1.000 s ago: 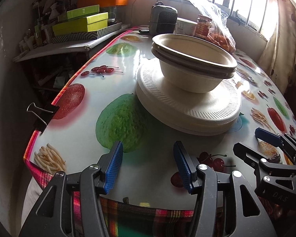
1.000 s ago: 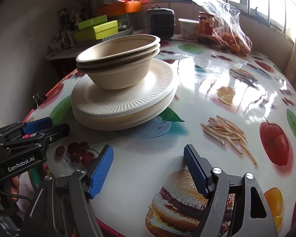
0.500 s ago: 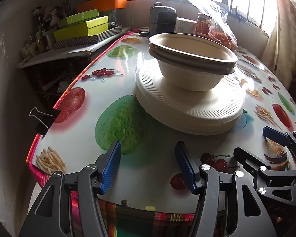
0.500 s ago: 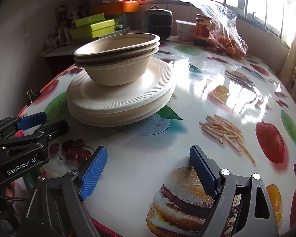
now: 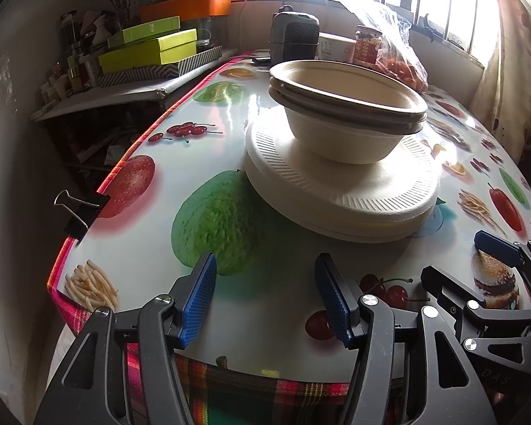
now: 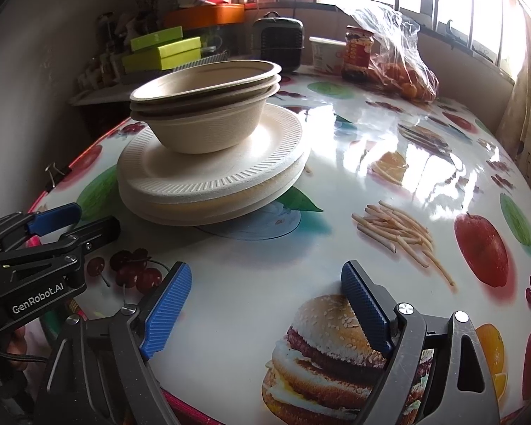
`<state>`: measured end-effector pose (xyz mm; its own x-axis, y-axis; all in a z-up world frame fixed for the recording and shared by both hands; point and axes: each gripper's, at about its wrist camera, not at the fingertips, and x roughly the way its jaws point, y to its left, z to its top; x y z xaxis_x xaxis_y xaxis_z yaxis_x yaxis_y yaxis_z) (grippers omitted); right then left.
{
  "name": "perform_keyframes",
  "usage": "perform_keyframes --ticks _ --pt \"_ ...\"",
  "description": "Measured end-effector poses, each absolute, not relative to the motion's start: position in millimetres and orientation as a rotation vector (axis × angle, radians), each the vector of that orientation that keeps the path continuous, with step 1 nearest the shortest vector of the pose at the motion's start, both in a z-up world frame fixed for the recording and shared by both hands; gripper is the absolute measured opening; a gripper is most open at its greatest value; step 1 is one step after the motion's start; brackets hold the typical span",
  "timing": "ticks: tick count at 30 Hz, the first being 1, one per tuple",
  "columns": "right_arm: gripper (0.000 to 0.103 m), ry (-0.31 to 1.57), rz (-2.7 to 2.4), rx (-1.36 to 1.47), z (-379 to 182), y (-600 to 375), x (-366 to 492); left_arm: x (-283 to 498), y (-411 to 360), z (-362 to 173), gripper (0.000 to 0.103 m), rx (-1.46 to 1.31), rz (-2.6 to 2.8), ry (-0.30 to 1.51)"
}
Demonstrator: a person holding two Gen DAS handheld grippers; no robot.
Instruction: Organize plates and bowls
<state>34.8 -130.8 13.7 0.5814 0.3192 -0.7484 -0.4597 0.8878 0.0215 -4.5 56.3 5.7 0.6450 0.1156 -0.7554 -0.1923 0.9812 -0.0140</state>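
Where lettering shows, "GenRobot.AI" on left gripper [image 6: 70,226], near plates [image 6: 212,184].

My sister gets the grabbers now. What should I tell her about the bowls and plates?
Left gripper: open, empty, above the near table edge.
Right gripper: open, empty, beside it to the right.
Three nested beige paper bowls sit on the stacked white ribbed paper plates, on the fruit-print tablecloth.
Done: bowls and plates are gathered in one pile.
Left: possibly nothing; if the pile must move, nothing is gripped yet.
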Motion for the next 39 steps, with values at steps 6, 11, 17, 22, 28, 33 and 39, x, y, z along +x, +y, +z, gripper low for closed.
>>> perform_keyframes --ticks 6,11,17,22,28,33,39 --pt "0.088 0.834 0.456 -0.181 13.8 -131.5 34.7 -4.6 56.3 5.6 0.059 -0.097 0.175 0.852" --pt "0.088 0.834 0.456 -0.181 13.6 -131.6 34.5 -4.6 56.3 5.6 0.059 -0.096 0.176 0.852" --pt "0.088 0.833 0.457 -0.181 13.5 -131.8 34.5 -4.6 56.2 5.5 0.059 -0.096 0.175 0.852" --pt "0.088 0.833 0.457 -0.182 13.5 -131.9 34.5 -4.6 56.0 5.4 0.060 -0.096 0.175 0.852" --pt "0.088 0.833 0.457 -0.182 13.5 -132.2 34.5 -4.6 55.9 5.3 0.060 -0.096 0.175 0.852" --pt "0.088 0.833 0.457 -0.182 13.4 -132.2 34.5 -4.5 55.8 5.2 0.060 -0.096 0.175 0.852" --pt "0.088 0.832 0.457 -0.182 13.3 -132.2 34.3 -4.8 55.7 5.2 0.062 -0.096 0.175 0.851"
